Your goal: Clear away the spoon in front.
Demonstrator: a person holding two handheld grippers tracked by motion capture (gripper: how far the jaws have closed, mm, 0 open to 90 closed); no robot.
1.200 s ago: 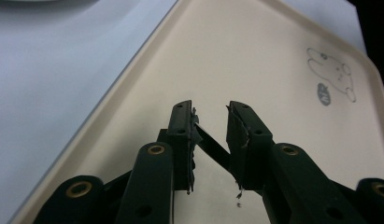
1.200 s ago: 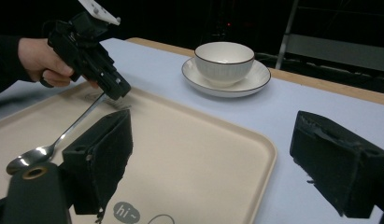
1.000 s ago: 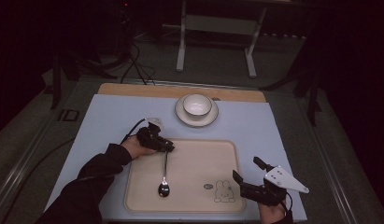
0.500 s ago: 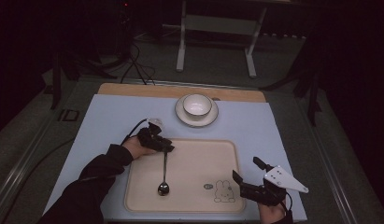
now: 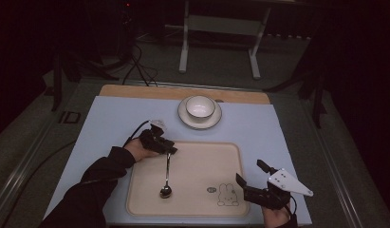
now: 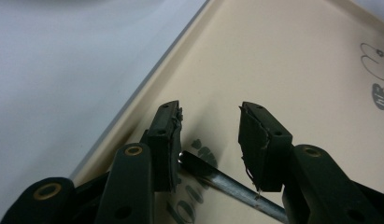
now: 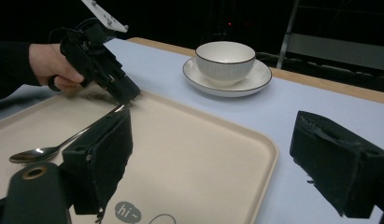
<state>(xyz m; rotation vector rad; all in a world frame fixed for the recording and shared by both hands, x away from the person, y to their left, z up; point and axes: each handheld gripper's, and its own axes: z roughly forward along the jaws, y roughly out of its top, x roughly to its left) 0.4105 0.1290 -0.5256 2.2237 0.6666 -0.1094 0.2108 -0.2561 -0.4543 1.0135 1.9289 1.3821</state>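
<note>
Spoon: lying on the tray, bowl toward its near edge.
Left gripper: jaws parted astride the handle tip.
Right gripper: jaws spread wide, empty, at the tray's near right corner.

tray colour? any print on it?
Beige tray, with a small rabbit drawing and a "hi~" bubble near one corner; clearest in the high view.

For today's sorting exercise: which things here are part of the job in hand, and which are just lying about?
In use:
spoon, its handle end between the left gripper's open fingers
beige tray, on which the spoon lies

Lying about:
white bowl on its saucer, beyond the tray
right gripper, open, idle at the tray's near right corner
</note>
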